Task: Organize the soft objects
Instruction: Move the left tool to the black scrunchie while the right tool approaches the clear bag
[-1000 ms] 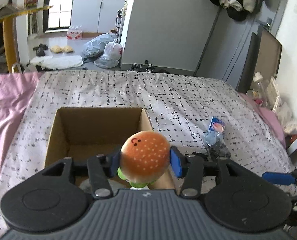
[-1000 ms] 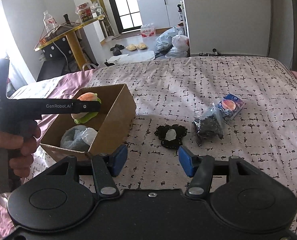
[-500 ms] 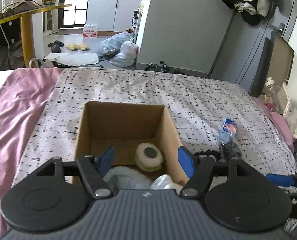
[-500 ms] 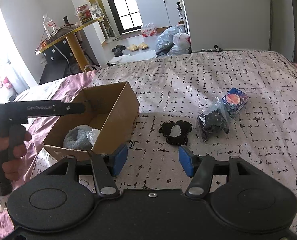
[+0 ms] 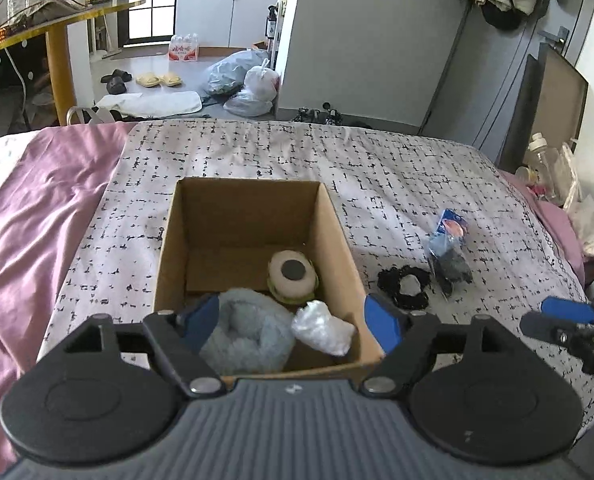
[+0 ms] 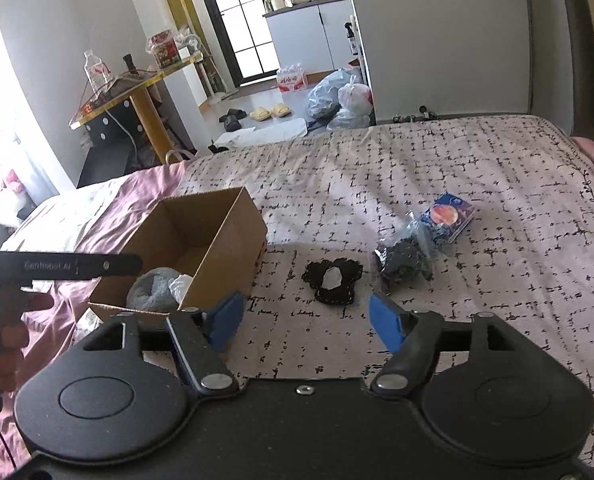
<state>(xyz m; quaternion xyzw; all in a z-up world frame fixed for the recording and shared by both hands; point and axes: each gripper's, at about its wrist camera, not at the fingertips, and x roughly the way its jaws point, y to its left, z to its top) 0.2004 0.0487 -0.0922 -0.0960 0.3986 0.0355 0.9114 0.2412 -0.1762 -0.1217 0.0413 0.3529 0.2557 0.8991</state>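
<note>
Left gripper (image 5: 293,316) hangs over the cardboard box (image 5: 339,236) on the bed (image 5: 397,168); its fingers have just been opening and stand wide with nothing between them; the burger plush (image 5: 293,276) lies base-up inside, beside a grey fluffy item (image 5: 249,332) and a crumpled clear bag (image 5: 323,328). Right gripper (image 6: 303,322), fingers also just widened and empty, faces the black scrunchie (image 6: 333,280) on the bedspread, likely the next pick; a bagged dark item (image 6: 403,262) lies just beyond.
</note>
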